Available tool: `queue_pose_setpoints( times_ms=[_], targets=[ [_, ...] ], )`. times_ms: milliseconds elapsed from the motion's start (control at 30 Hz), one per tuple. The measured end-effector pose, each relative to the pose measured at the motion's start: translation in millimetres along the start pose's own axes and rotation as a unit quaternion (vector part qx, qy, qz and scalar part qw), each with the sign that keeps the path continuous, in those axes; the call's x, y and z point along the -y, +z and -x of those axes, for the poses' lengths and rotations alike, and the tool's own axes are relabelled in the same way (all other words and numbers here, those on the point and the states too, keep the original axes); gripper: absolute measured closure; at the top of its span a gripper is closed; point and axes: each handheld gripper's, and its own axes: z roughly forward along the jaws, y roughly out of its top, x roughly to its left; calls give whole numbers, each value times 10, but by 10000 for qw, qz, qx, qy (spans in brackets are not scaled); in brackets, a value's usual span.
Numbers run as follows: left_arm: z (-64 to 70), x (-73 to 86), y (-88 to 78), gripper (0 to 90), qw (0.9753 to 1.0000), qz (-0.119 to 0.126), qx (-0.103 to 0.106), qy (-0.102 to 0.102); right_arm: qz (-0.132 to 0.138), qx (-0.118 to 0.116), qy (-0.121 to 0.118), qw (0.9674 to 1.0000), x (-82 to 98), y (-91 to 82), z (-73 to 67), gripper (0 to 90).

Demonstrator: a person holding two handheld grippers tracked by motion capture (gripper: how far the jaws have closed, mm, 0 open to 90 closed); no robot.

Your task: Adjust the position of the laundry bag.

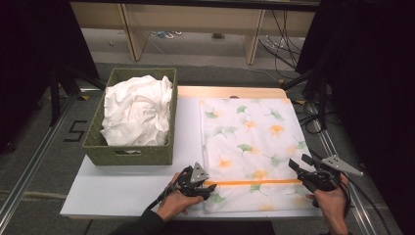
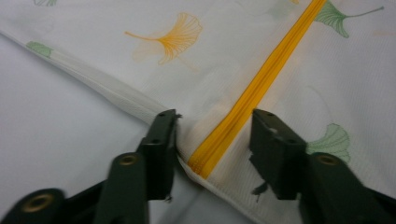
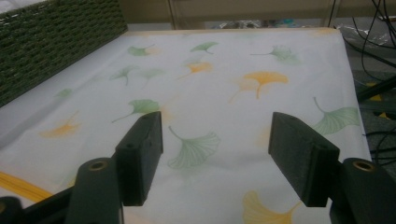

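Both hands at the near table edge, grippers apart over the leaf-print cover

Left gripper [image 2: 215, 135] straddles the yellow zipper [image 1: 254, 182] end on the pillow cover [image 1: 252, 147], jaws not pinching; right gripper [image 3: 215, 158] hovers open. Closing now may catch only fabric, missing the zipper.

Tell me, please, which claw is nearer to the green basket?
Left. The left claw sits just below the green basket, at the pillowcase's near left corner; the right claw is across at its right edge.

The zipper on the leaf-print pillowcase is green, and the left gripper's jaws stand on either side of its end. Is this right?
Not quite: the zipper is orange-yellow, as the left gripper view shows. The rest holds: the left gripper has its jaws either side of the zipper's end on the pillowcase.
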Motion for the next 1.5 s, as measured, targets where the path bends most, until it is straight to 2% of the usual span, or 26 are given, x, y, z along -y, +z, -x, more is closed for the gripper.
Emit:
queue_pose_setpoints(
  times_ms=[167, 200, 267, 367, 400, 467, 500, 533, 567, 600, 667, 700, 733, 767, 867, 900, 933, 1000, 1033, 1100, 1133, 1200, 1233, 1300, 1367, 1500],
  targets=[
    [-27, -18, 20, 805, 10000, 45, 51, -65, -252, 281, -286, 9989, -61, 24, 125, 464],
    [-40, -25, 10, 809, 9999, -14, 115, -44, -396, 395, -30, 9984, -64, 41, 129, 484],
    [-41, -28, 10, 812, 10000, 9, 43, 8, -736, 677, -451, 9940, -121, 55, 284, 523],
    [-58, -35, -3, 814, 10000, -41, 16, 78, -1048, 871, -247, 9904, -171, 128, 421, 571],
    [-70, -40, -4, 815, 9998, -33, 35, 169, -1076, 973, -197, 9892, -189, 173, 483, 583],
    [-70, -32, 0, 814, 10000, -26, 41, 22, -1190, 919, -241, 9883, -225, 228, 600, 583],
    [-86, -37, -9, 814, 9999, -41, 56, 106, -1231, 1136, -84, 9858, -236, 247, 612, 584],
    [-78, -34, -10, 814, 10000, -35, 39, -26, -1231, 1022, -213, 9869, -246, 292, 694, 584],
    [-82, -37, -12, 815, 10000, -25, 72, -17, -1290, 1205, -118, 9842, -248, 317, 711, 586],
    [-99, -43, -13, 815, 9999, -29, 72, 106, -1366, 1064, -113, 9848, -248, 358, 766, 588],
    [-89, -35, -6, 815, 9999, -42, 98, -25, -1502, 959, -29, 9840, -241, 433, 825, 595],
    [-97, -35, -9, 815, 9999, -69, 72, 22, -1486, 1108, -75, 9826, -234, 468, 837, 610],
    [-97, -35, -8, 815, 10000, -55, 54, 27, -1529, 1020, -108, 9829, -232, 505, 857, 629],
    [-98, -36, -10, 815, 10000, -50, 52, 28, -1630, 848, 12, 9830, -231, 531, 866, 655],
    [-105, -35, -9, 815, 10000, -53, 61, 44, -1750, 871, -232, 9804, -243, 618, 913, 795],
    [-115, -35, -11, 816, 9999, -71, 82, 52, -1732, 878, -55, 9809, -244, 640, 910, 829],
    [-118, -34, -13, 819, 9999, -75, 70, 28, -1732, 775, -118, 9818, -260, 650, 940, 861],
    [-162, -34, -19, 823, 10000, -76, 49, 8, -1713, 851, 70, 9815, -265, 671, 906, 880],
    [-186, -36, -32, 825, 10000, -90, 14, 6, -1704, 759, -169, 9823, -270, 697, 932, 886],
    [-231, -34, -71, 827, 10000, -36, -25, -41, -1754, 756, -44, 9816, -284, 724, 869, 892],
    [-255, -34, -91, 828, 10000, -45, -55, -18, -1730, 727, -355, 9816, -293, 758, 876, 892],
    [-312, -30, -156, 829, 9999, -71, -151, -14, -1748, 593, -253, 9825, -324, 824, 815, 893],
    [-348, -26, -194, 829, 9998, -54, -203, 39, -1702, 642, -394, 9825, -337, 867, 781, 893],
    [-417, -4, -281, 830, 9994, -74, -349, 42, -1808, 448, -498, 9812, -382, 981, 692, 893],
    [-468, 41, -361, 830, 9991, -21, -409, -134, -1789, 402, -490, 9818, -403, 1075, 595, 893],
    [-566, 154, -505, 830, 9983, -75, -530, -210, -1846, 226, -890, 9785, -434, 1234, 407, 893]
  ],
)
